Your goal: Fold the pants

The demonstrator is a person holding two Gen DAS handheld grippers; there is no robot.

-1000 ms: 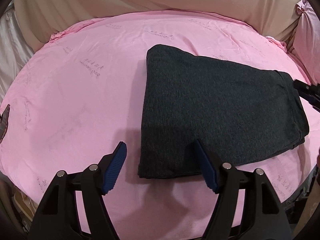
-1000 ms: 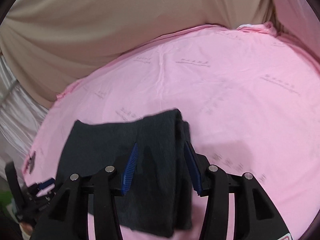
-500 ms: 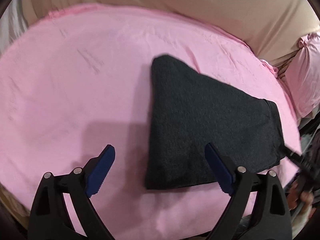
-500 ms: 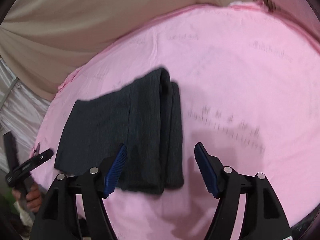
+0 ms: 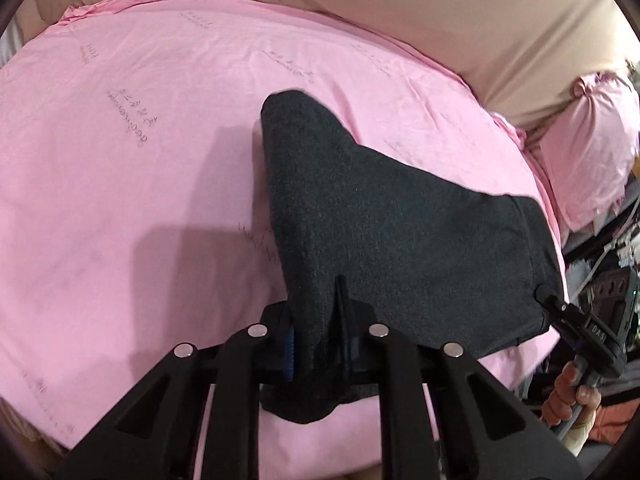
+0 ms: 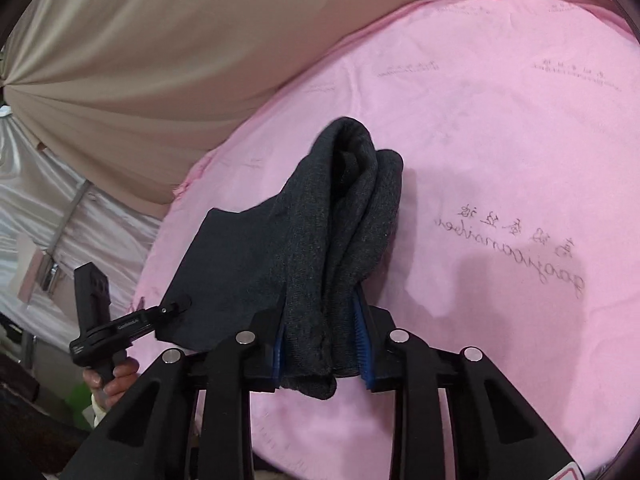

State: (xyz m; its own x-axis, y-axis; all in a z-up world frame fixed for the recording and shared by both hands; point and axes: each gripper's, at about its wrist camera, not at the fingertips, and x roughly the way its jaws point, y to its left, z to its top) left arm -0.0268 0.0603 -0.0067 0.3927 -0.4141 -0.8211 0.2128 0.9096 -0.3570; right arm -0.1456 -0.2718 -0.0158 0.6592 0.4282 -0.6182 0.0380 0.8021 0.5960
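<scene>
The dark grey folded pants (image 5: 400,240) lie on a pink sheet (image 5: 140,180). My left gripper (image 5: 318,350) is shut on their near left corner, with cloth bunched between the blue pads. My right gripper (image 6: 322,350) is shut on the near right corner of the pants (image 6: 340,220), where the thick folded layers stand up between the pads. The right gripper also shows in the left wrist view (image 5: 576,320) at the pants' right edge. The left gripper shows in the right wrist view (image 6: 132,320) at their left edge.
A beige curtain (image 5: 440,8) hangs behind the bed. A pink pillow (image 5: 592,140) sits at the far right. Dark clutter (image 5: 608,280) stands beyond the bed's right edge. Silvery cloth (image 6: 48,220) hangs past the left edge.
Both grippers were open just short of the pants half a second ago. They have moved in and closed on the near corners, which now bunch up between the pads.
</scene>
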